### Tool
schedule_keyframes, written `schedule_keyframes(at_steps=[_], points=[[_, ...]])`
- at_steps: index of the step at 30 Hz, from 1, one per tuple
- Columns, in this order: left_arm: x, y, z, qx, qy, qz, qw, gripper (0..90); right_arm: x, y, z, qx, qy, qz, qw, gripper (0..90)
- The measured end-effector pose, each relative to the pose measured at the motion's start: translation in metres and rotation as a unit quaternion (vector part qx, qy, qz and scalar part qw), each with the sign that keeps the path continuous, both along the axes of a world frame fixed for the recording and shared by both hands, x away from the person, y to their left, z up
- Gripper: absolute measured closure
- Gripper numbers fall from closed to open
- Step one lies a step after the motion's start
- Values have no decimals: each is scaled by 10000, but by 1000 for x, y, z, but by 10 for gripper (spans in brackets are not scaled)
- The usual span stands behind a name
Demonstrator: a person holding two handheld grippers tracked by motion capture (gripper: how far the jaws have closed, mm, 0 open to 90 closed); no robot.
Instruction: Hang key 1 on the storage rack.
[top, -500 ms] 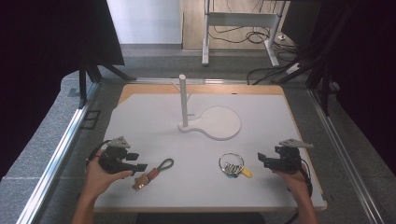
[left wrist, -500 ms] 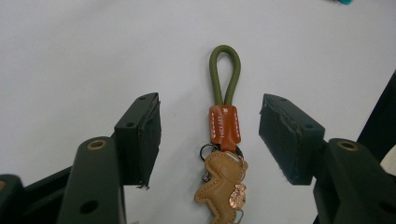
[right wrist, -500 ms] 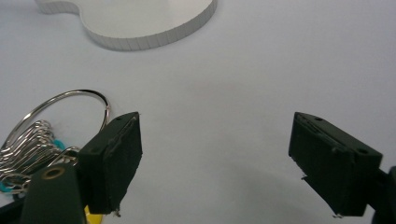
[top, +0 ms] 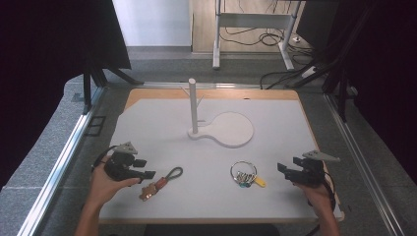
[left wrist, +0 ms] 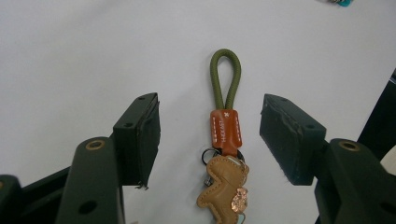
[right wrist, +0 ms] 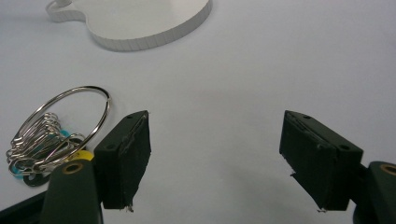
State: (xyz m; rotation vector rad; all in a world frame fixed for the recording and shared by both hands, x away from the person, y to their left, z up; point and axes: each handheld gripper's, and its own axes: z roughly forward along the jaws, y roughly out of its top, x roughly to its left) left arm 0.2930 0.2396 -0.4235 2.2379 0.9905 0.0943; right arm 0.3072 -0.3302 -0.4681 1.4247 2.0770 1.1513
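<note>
The keychain point(left wrist: 225, 140) has an olive cord loop, an orange leather tab and a tan leather animal charm. It lies flat on the white worktop point(top: 206, 147), between the spread jaws of the left claw point(left wrist: 210, 135), untouched. The left gripper view shows stitching on the tab; the high view shows the right claw point(top: 284, 170) spread beside a key ring point(top: 244, 173).

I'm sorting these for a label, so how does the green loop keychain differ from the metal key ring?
The green loop keychain is a cord loop with a brown leather tab and a tan leather charm; the metal key ring is a bare silver ring carrying clips and coloured tags. The keychain lies stretched out near the left gripper; the ring lies bunched near the right gripper. Both lie flat on the white board, ungripped.
</note>
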Motion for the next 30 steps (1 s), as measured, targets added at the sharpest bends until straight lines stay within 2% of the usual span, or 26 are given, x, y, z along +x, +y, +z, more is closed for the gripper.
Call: schedule_keyframes(at_steps=[10,12,14,15,19,25,30], points=[[4,-1,2,19,29,-41,10000,385,3,5,-8,-138,185,245,9994,260],[4,-5,3,146,33,-135,9998,385,1,4,-6,-104,154,236,9995,262],[4,-7,2,159,52,-146,9998,385,1,3,-5,-95,145,226,9996,263],[3,-10,2,278,100,-244,9993,386,0,2,-3,-88,120,196,9997,264],[2,-19,5,535,218,-360,9977,389,0,2,-2,-83,113,173,9998,265],[-2,-34,9,755,346,-470,9954,405,3,6,3,-89,30,218,9997,267],[1,-41,3,1091,557,-536,9910,420,2,11,2,-137,34,312,9994,267]])
